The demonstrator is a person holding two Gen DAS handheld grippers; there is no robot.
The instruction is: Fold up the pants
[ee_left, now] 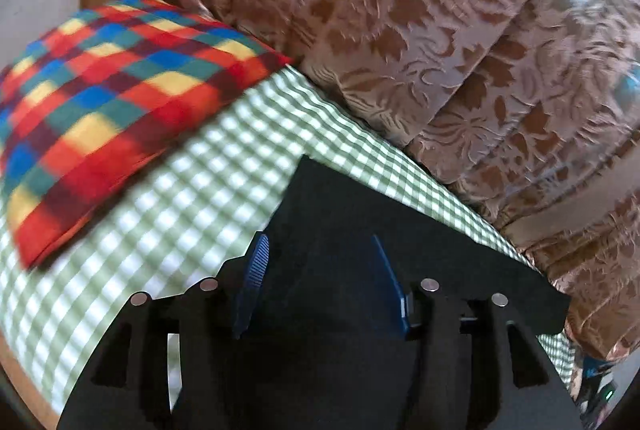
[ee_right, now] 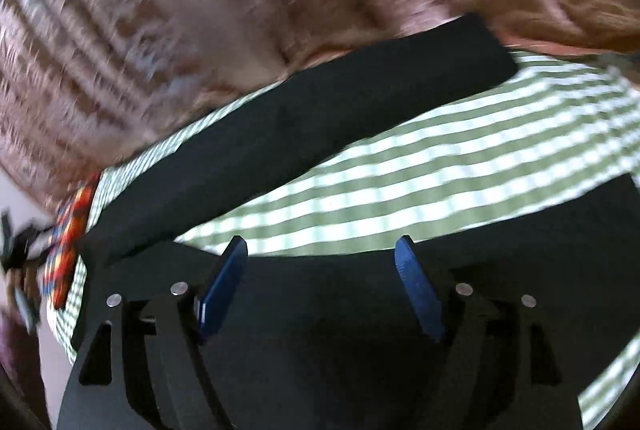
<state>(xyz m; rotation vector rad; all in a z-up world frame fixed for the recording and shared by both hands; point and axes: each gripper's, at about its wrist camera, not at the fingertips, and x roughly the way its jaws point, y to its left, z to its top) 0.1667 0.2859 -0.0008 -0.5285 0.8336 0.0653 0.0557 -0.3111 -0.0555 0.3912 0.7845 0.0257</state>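
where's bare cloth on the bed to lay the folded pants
Free: green checked sheet between the plaid pillow and the black pants; also the strip between the two pant parts in the right wrist view. Crowded: the far edge against the floral curtain.

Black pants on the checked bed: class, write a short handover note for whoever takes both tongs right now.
Left tongs: open, over the black pants, nothing pinched.
Right tongs: open, over the pants, gripping nothing.
The pants lie on the green checked sheet; one long dark strip runs along the far edge by the floral curtain, and more dark cloth lies under the tongs. A plaid pillow sits to the left.
Done: the pants look partly laid out or folded lengthwise; blur hides detail.
Left: grasp an end, fold over, flatten.
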